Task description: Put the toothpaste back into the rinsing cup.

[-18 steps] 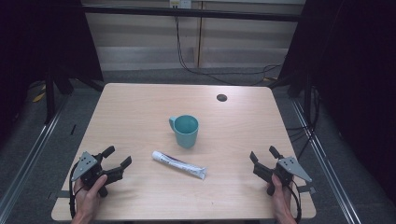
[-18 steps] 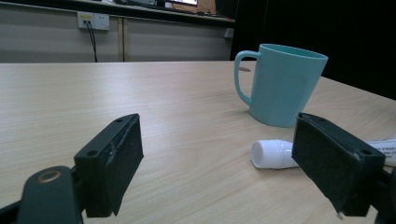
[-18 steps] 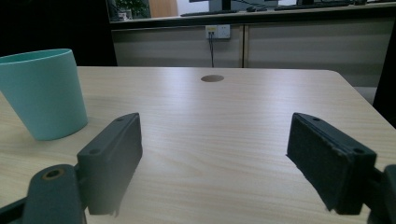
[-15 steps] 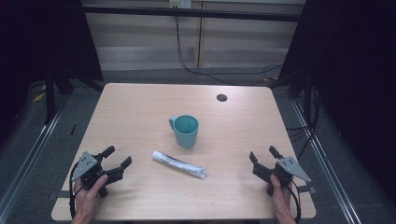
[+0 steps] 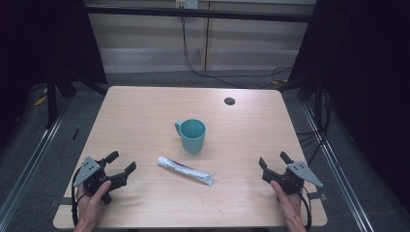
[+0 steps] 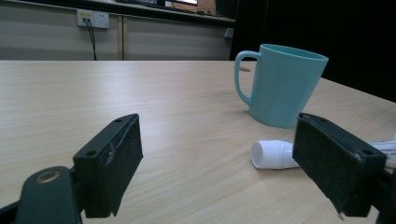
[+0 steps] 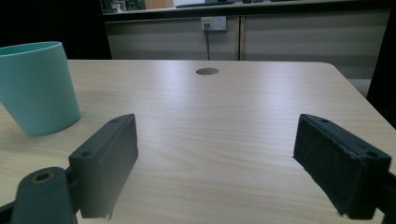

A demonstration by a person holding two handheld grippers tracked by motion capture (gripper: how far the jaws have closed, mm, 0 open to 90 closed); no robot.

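Two tongs rest wide open and empty: left tongs [image 5: 120,163] lower left, right tongs [image 5: 273,160] lower right. Toothpaste tube [image 5: 185,170] lies untouched at centre of the counter [image 5: 145,111], just below the upright teal mug [image 5: 192,136]; nothing looks begun.

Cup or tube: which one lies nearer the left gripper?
The white tube, lying flat just beside the left gripper; the upright teal cup stands farther back.

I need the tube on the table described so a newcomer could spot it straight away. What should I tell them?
Start at the wooden table and find the teal mug near its middle. Just in front of the mug, toward the person, lies the white tube, flat and slanted, cap end toward the left gripper. It is the only long, lying thing there.
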